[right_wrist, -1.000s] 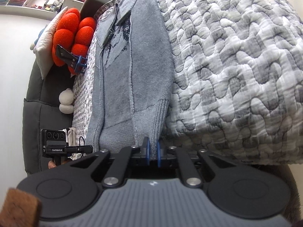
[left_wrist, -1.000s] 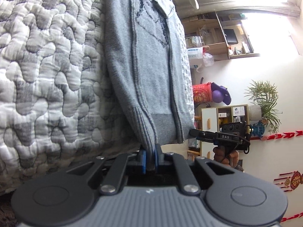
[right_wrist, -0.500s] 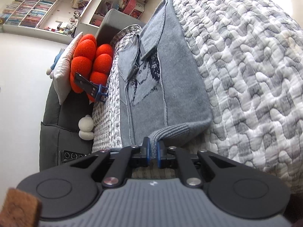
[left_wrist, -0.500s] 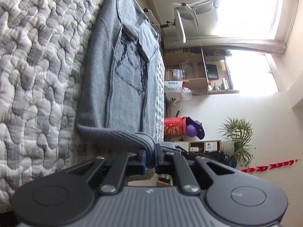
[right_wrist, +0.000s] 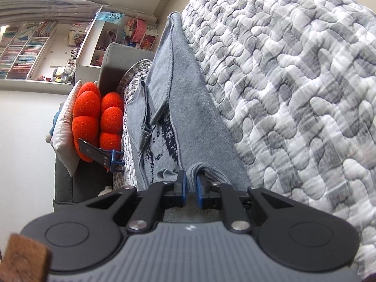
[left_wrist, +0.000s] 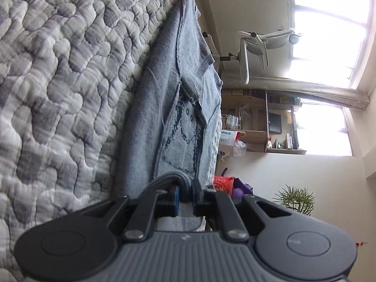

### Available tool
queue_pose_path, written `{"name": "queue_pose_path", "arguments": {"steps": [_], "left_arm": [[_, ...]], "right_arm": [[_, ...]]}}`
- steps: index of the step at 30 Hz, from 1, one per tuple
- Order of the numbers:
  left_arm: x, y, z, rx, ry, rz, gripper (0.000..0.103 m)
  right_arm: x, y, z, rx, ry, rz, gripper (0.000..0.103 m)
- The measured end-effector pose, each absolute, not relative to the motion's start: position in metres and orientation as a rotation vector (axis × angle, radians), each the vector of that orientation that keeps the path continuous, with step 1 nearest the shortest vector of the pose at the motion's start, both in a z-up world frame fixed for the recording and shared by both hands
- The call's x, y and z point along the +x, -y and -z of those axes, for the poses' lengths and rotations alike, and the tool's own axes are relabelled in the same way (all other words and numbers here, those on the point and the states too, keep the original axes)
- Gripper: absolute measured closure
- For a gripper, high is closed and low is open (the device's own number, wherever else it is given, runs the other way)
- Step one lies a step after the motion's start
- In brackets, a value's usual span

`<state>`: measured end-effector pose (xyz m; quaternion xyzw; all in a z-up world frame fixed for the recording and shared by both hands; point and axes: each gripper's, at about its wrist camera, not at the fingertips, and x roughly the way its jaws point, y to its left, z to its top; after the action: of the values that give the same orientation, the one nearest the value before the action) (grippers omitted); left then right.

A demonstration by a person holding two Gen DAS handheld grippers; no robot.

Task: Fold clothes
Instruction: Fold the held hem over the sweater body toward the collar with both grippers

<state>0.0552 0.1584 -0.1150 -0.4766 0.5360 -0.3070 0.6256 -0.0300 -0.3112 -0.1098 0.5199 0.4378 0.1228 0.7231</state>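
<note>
a grey knitted sweater [left_wrist: 150, 127] lies spread flat on a quilted grey-and-white bedspread [left_wrist: 58, 82], its collar at the far end and its dark knitted picture facing up. the landmark here is that sweater; everything else is placed against it.

the left gripper [left_wrist: 185, 197] is at the sweater's near end, where the ribbed hem is doubled back over the body. its blue pads [left_wrist: 175, 199] stand a narrow way apart with the hem fold between them, and the cloth fills the gap (the pads seem to be pressing on it, though the grip looks light).

the right gripper [right_wrist: 190, 192] is at the same near hem, on the other corner [right_wrist: 197, 166]. its jaws have just been opening a little, and the rolled hem sits between the blue pads, filling the narrow gap, so the cloth appears loosely pinched rather than free.

in the right wrist view the left gripper's blue fingers [right_wrist: 112, 158] show beside the sweater, in front of a red bobbly cushion [right_wrist: 98, 117] that rests on a grey sofa [right_wrist: 63, 176] beyond the sweater's left edge.

past the sweater's collar, in the left wrist view, a white office chair [left_wrist: 256, 51] and a wooden shelf unit [left_wrist: 258, 122] stand under a bright window [left_wrist: 329, 23], with a green plant [left_wrist: 296, 199] further along the wall.
</note>
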Motion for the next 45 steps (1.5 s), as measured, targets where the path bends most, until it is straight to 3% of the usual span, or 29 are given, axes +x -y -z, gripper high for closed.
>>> {"name": "queue_pose_path", "arguments": {"steps": [4, 8, 13, 30, 32, 33, 35, 45], "left_arm": [[0.053, -0.164, 0.114, -1.079, -1.170, 0.724, 0.064], [0.055, -0.169, 0.095, -1.001, -1.082, 0.702, 0.063], [0.061, -0.161, 0.077, -0.768, -1.046, 0.607, 0.063], [0.057, -0.140, 0.084, -0.572, -1.040, 0.658, 0.070], [0.057, -0.137, 0.086, -0.558, -1.045, 0.655, 0.076], [0.058, -0.135, 0.087, -0.555, -1.048, 0.653, 0.077], [0.059, -0.135, 0.088, -0.563, -1.051, 0.652, 0.094], [0.072, -0.155, 0.090, -0.795, -1.038, 0.660, 0.096]], "right_arm": [[-0.031, 0.318, 0.122, 1.210, -0.943, -0.304, 0.084], [-0.035, 0.326, 0.109, 1.208, -0.868, -0.336, 0.056], [-0.035, 0.324, 0.093, 1.104, -0.786, -0.313, 0.056], [-0.022, 0.285, 0.103, 0.878, -0.842, -0.335, 0.070], [-0.021, 0.283, 0.106, 0.873, -0.853, -0.328, 0.072], [-0.020, 0.282, 0.108, 0.871, -0.858, -0.324, 0.078], [-0.019, 0.280, 0.110, 0.862, -0.865, -0.316, 0.089], [-0.012, 0.282, 0.099, 0.905, -0.813, -0.324, 0.093]]}}
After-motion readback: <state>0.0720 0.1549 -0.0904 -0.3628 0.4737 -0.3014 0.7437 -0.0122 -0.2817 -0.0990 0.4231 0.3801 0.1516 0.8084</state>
